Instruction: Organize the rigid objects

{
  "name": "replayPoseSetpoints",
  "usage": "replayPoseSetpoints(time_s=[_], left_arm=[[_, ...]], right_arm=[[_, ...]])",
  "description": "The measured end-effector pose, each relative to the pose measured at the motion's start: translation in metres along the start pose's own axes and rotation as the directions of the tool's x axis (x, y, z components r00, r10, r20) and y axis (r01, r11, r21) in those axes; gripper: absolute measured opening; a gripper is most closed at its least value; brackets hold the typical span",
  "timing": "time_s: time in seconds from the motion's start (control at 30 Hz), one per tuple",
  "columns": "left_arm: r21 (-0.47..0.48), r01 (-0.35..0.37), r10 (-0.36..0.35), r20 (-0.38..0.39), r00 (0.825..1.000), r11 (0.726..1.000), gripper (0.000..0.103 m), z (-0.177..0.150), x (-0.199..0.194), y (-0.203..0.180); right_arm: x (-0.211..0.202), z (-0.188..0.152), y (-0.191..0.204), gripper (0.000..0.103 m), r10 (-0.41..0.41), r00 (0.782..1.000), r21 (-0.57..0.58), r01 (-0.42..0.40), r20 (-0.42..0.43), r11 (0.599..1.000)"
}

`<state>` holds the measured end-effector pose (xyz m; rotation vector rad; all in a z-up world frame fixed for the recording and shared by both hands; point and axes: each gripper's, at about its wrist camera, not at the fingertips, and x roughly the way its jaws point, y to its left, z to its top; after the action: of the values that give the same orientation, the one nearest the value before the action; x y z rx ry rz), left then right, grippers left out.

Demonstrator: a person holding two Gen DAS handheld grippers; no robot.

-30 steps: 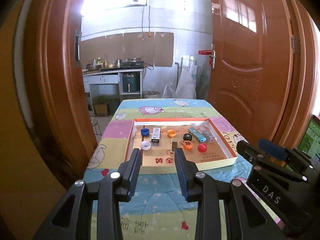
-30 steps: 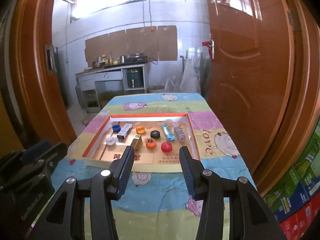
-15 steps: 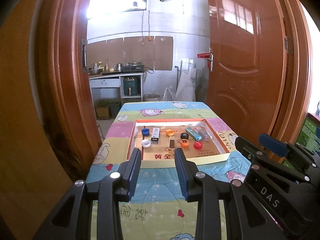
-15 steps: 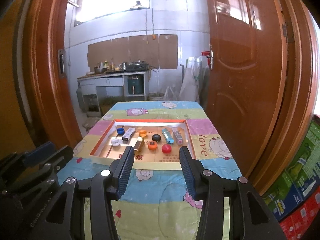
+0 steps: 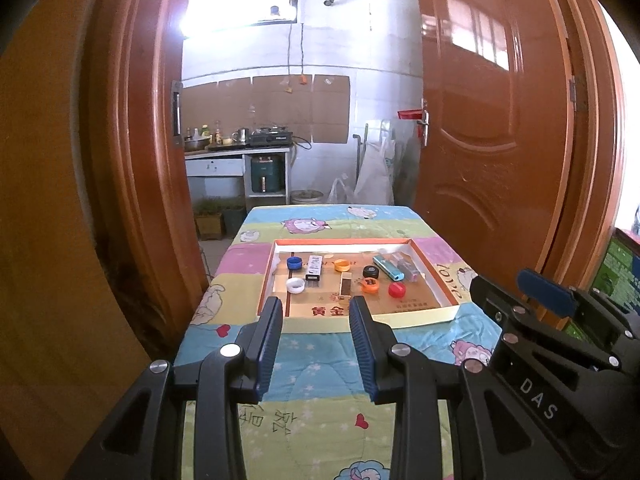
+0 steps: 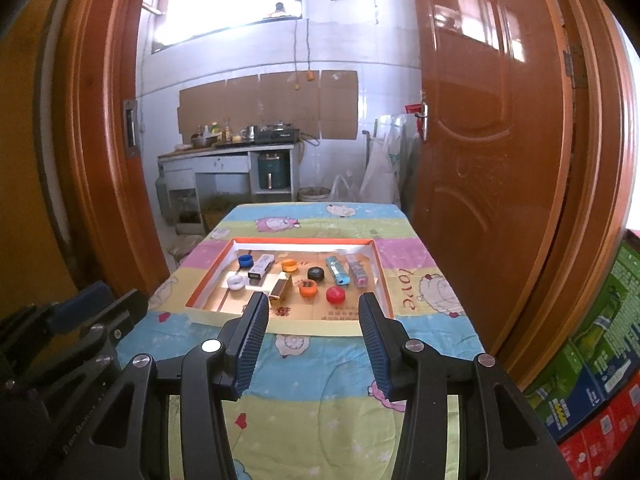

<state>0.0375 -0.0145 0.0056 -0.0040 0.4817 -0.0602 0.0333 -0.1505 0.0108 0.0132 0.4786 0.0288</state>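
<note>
On the quilted table (image 5: 320,364), seen through the left wrist camera, a shallow orange-rimmed tray (image 5: 280,324) lay beyond the fingertips at twelve o'clock. The left gripper (image 5: 316,312) hung above the cloth with its jaws partly apart and nothing between them. Inside the tray, a blue cap (image 5: 294,263) sat at the far left, a white cap (image 5: 295,285) nearer, and a white lighter (image 5: 314,267) just beside both at their three o'clock. A gold lighter (image 5: 345,283) lay near the centre. An orange cap (image 5: 342,265), a black cap (image 5: 371,271), a second orange cap (image 5: 370,287) and a red cap (image 5: 397,289) were scattered toward two o'clock, with a teal lighter (image 5: 387,267) and a clear lighter (image 5: 408,267) side by side near the far right wall. The right gripper's black body filled four o'clock.

From the right wrist camera, the right gripper (image 6: 312,312) also stood over the cloth, jaws apart somewhat wider and empty. The tray (image 6: 312,326) lay at twelve o'clock, holding the same pieces: blue cap (image 6: 245,260), white cap (image 6: 235,282), white lighter (image 6: 261,266), gold lighter (image 6: 280,289), red cap (image 6: 335,294), teal lighter (image 6: 337,271). The left gripper's body showed at eight o'clock.
</note>
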Motion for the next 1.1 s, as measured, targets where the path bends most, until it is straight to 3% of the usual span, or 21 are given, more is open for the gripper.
replayPoseSetpoints(time_s=[0.4,1.1], left_arm=[[-0.047,-0.027,0.027,0.007,1.000,0.999,0.035,-0.0014,-0.0026,0.0090],[-0.010,-0.055,0.055,0.001,0.998,0.998,0.035,-0.0047,-0.0065,0.0017]], right_arm=[[-0.0034,-0.0022,0.0016,0.048,0.008,1.000,-0.010,-0.008,0.004,1.000],[-0.0066,-0.0017,0.0073,0.048,0.012,1.000,-0.018,-0.011,0.007,1.000]])
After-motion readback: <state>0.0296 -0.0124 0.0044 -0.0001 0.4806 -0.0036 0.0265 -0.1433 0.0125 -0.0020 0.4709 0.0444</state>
